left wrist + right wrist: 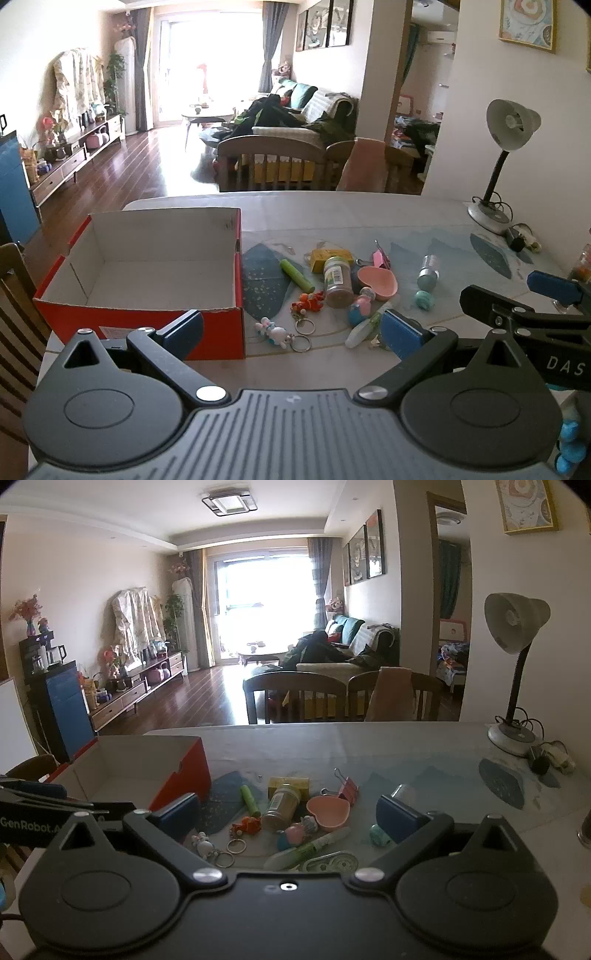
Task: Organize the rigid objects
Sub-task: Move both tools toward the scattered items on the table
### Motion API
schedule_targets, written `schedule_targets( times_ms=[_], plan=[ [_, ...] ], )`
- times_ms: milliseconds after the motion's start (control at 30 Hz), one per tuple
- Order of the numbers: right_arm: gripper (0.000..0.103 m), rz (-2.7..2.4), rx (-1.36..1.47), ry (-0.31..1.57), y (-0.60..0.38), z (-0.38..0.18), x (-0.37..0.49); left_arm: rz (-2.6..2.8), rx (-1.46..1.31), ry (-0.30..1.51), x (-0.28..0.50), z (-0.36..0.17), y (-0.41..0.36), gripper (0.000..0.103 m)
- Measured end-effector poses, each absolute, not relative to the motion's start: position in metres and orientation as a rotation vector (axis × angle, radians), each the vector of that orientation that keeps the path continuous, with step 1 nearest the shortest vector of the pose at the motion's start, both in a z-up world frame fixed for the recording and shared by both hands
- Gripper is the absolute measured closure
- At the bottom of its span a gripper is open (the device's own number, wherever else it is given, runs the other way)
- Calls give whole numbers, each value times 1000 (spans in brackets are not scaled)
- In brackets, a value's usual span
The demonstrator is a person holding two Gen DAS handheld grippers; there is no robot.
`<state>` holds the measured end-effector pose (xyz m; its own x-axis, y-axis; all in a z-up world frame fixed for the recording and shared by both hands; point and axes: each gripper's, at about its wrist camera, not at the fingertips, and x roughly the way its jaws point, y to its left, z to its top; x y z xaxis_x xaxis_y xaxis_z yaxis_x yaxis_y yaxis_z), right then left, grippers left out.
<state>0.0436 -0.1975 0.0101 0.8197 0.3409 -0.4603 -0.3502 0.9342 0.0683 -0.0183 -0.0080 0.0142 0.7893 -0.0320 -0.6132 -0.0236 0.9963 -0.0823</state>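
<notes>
**Clutter beside an open red box**

Clutter of small rigid things lies on the table (332, 218), just right of an open red box (147, 273) with a bare white inside. Nearest the box is a green tube (296, 274); beside it a spice jar (338, 282) lies tilted against a yellow box (330, 256), its label too small to read. A pink heart dish (377, 280) touches the jar, with a pink binder clip (380, 258) behind. In front lie an orange keychain (307, 301), a white bunny keychain (275, 333) and a white pen (364, 328).

The left gripper (291, 332) is spread wide, grasping nothing. The right gripper (288, 814) is likewise released; "DAS" shows on its side in the left view, and the left one reads "GenRobot." A desk lamp (506, 147) stands at the far right.
</notes>
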Motion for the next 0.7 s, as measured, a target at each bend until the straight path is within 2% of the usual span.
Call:
schedule_targets(
  times_ms=[700],
  plan=[
    [3,402,-24,493,-203,9,51,13,-108,685,-8,8,-15,0]
  ],
)
